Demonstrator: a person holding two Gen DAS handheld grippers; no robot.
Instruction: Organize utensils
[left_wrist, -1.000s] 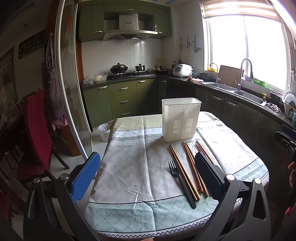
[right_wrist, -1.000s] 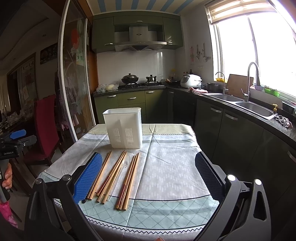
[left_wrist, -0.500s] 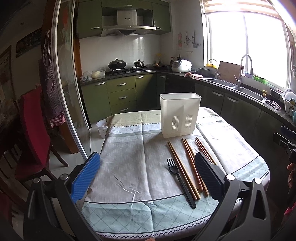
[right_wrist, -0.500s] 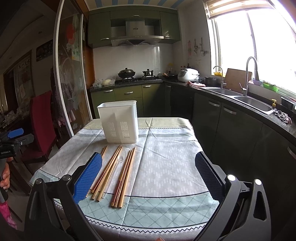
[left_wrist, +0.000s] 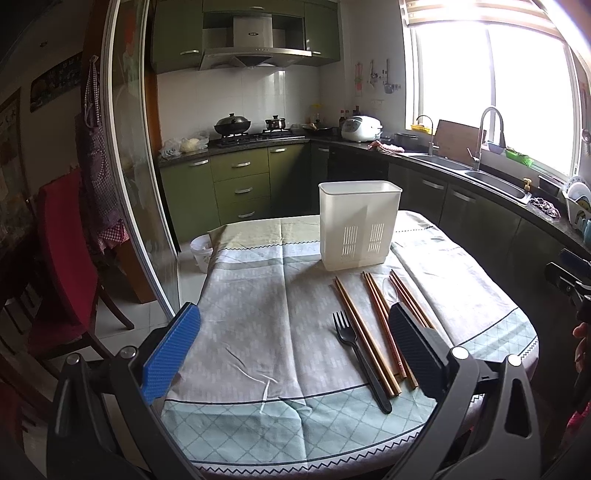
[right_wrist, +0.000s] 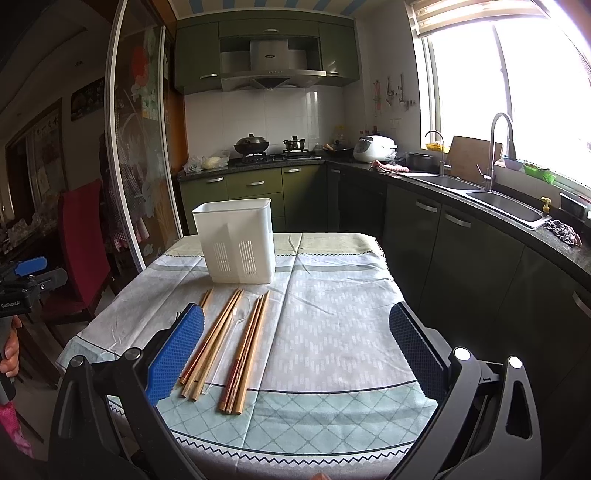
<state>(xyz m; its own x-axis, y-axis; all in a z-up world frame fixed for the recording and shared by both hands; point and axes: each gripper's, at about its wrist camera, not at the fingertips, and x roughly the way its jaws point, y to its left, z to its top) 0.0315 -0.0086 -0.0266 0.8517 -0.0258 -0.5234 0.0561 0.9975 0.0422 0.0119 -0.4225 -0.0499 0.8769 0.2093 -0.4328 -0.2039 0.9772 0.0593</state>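
On the cloth-covered counter (left_wrist: 258, 332) before you stands one white slotted utensil holder (left_wrist: 359, 225), upright near the far edge. In front of it lie three bundles of brown wooden chopsticks (right_wrist: 218, 343), one clear plastic spoon (right_wrist: 236, 325) between two bundles, and one black plastic fork (left_wrist: 360, 360) just beside the left bundle. Your left hand-held gripper (left_wrist: 295, 352) and right hand-held gripper (right_wrist: 295, 354) both hang spread wide, holding nothing.
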